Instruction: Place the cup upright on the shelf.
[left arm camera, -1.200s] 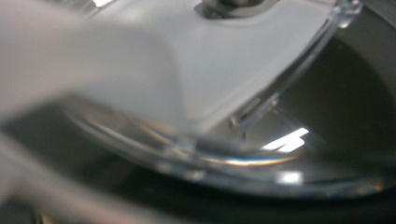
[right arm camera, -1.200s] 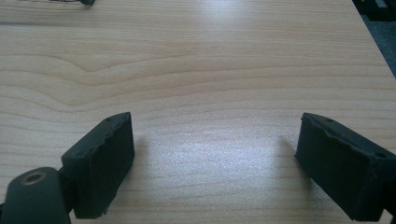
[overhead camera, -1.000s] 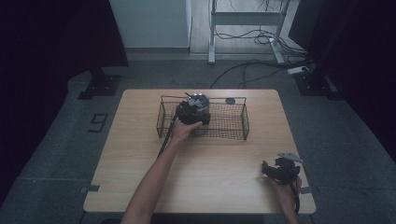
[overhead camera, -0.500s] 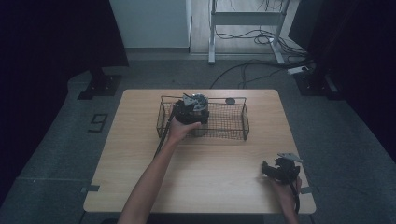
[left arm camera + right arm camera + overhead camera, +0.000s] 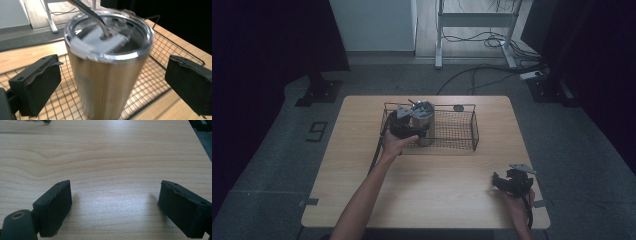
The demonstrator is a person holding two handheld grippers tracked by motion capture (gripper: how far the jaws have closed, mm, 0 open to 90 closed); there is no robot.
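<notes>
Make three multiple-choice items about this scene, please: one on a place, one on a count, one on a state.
1. Where does the steel tumbler stand?
A. inside the wire basket
B. on the bare table beside the basket
C. on the floor

2. How many wire baskets are on the table?
A. one
B. two
C. three

3. How stand the jaws of the left gripper?
A. shut tight on the tumbler
B. open, one on each side of the tumbler, apart from it
C. shut on the basket rim

Answers:
1. A, the left gripper view shows the basket mesh under the tumbler.
2. A, the high view shows a single basket on the table.
3. B, the left gripper view shows a gap between each pad and the tumbler wall.
</notes>
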